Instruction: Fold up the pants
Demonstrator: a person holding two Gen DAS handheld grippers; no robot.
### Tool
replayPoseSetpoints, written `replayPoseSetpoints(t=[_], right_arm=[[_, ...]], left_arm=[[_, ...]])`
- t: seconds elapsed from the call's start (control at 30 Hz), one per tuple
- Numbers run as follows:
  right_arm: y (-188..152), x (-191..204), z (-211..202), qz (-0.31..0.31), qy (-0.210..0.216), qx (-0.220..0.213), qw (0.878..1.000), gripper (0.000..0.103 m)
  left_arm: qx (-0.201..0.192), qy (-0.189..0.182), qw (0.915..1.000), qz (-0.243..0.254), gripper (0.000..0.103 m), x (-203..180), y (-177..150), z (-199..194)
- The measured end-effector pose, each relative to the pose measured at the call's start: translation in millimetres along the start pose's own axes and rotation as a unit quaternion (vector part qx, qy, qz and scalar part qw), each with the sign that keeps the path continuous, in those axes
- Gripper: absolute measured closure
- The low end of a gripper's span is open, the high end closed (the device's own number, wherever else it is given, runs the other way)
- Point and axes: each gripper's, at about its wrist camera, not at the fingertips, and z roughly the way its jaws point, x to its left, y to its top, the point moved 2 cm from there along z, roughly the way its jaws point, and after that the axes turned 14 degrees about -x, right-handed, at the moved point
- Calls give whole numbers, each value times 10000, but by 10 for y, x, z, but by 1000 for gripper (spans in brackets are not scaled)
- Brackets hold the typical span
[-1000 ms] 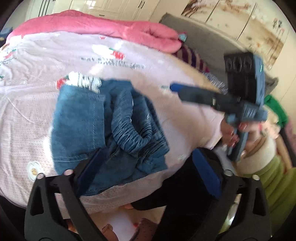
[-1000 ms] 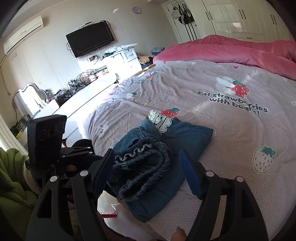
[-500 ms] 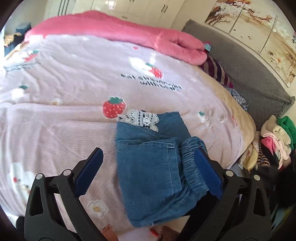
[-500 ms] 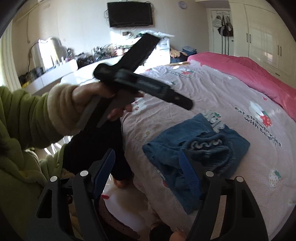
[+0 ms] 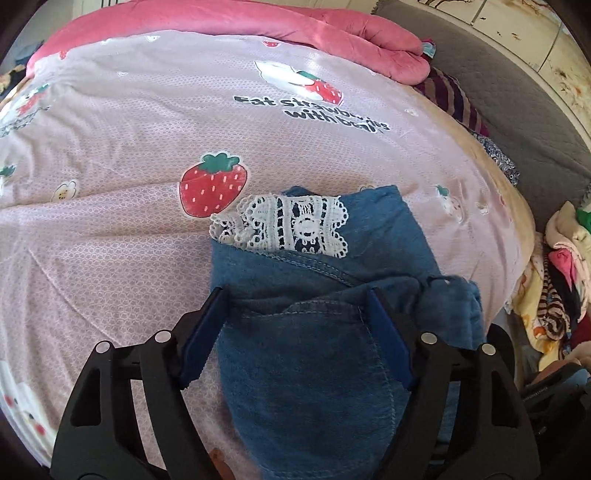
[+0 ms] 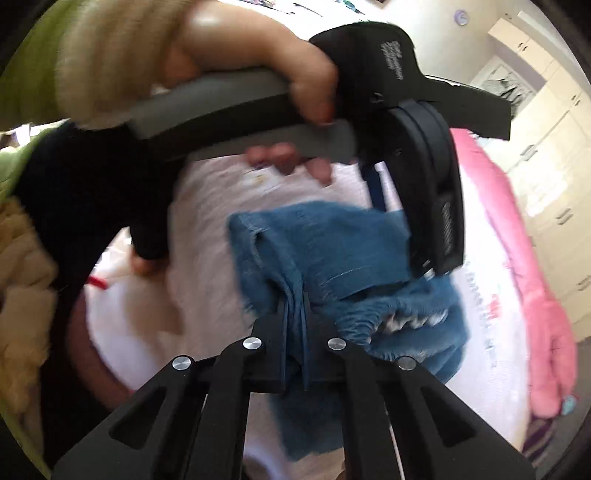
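Observation:
The blue denim pants (image 5: 314,332) lie folded in a bundle near the front edge of the bed, with a white lace trim (image 5: 284,227) at their far end. My left gripper (image 5: 295,314) is open and sits low over the bundle, its blue pads on either side of the back pocket. In the right wrist view the pants (image 6: 325,251) fill the middle, and my right gripper (image 6: 295,306) is shut on a fold of the denim. The left gripper's body (image 6: 424,166) and the hand holding it hover just above the pants in that view.
The bed has a pink strawberry-print cover (image 5: 147,147) and a pink quilt (image 5: 258,22) along its far side. A grey headboard (image 5: 517,122) and a pile of clothes (image 5: 561,280) are at the right. White wardrobes (image 6: 546,147) stand beyond the bed.
My left gripper has moved down close onto the pants. My right gripper has gone from open and apart from the bundle to shut on a fold of denim.

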Motion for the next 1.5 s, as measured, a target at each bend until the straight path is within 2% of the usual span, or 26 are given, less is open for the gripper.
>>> replayPoseSetpoints(t=[0.1, 0.2, 0.33, 0.4, 0.47, 0.5, 0.53, 0.57, 0.67, 0.8, 0.93, 1.13, 1.37, 1.5], right_arm=[[-177, 40, 28, 328, 19, 43, 9995, 98], [-312, -21, 124, 1151, 37, -197, 9931, 98], [-451, -121, 103, 2340, 107, -683, 9698, 98], [-467, -158, 40, 2793, 115, -750, 9572, 94], [-414, -155, -89, 3170, 195, -962, 9433, 80], [-377, -143, -159, 3230, 167, -1055, 9403, 60], [-325, -124, -230, 3259, 111, -1119, 9387, 49], [-275, -121, -300, 3270, 65, -1214, 9372, 42], [-128, -114, -478, 3285, -76, -1480, 9328, 42], [-22, -210, -709, 3460, -433, -1744, 9209, 30], [-77, -404, -807, 3784, -924, -1707, 9051, 20], [-293, -762, -900, 4380, -1429, -1614, 8727, 13], [-610, -1012, -837, 4713, -1785, -1325, 8535, 12], [-721, -1094, -630, 4902, -1769, -1011, 8475, 12]], left_arm=[[-25, 60, 10000, 53, 33, -11, -13, 45], [-94, 121, 9998, 81, 31, -20, -21, 84], [-206, 193, 9995, 125, 31, -37, -38, 55], [-263, 237, 9992, 183, 31, -63, -39, 12], [-347, 258, 9988, 222, 31, -97, -31, -52], [-401, 271, 9985, 247, 31, -114, -24, -83], [-465, 281, 9981, 275, 31, -135, -17, -122], [-495, 273, 9980, 279, 30, -148, -12, -144], [-590, 242, 9975, 297, 29, -190, 3, -221], [-769, 267, 9956, 460, 25, -270, 17, -363], [-946, 299, 9933, 598, 23, -327, 27, -513], [-1110, 413, 9902, 742, 19, -367, -1, -657], [-1072, 425, 9909, 694, 15, -338, -128, -685], [-995, 429, 9923, 601, 14, -283, -246, -662]])
